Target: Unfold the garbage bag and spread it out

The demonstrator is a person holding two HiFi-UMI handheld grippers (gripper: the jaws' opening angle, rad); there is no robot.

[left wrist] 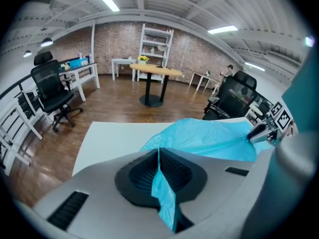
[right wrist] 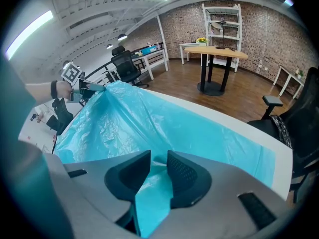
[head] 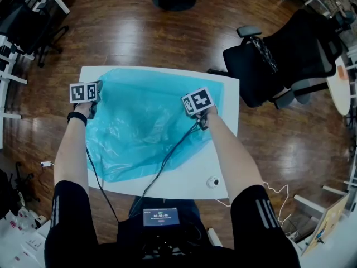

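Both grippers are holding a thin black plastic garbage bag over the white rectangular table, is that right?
Not quite. The thin plastic garbage bag is light blue, not black; the head view shows it. The rest holds: the left gripper and the right gripper each have their jaws on it over the white rectangular table.

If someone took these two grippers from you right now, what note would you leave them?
Left gripper: shut on the garbage bag at its left edge, held raised.
Right gripper: grips a fold of the right edge, jaws slightly apart.
Done: bag unfolded, covering most of the white table, wrinkled.
Left to do: lower it and smooth it flat.
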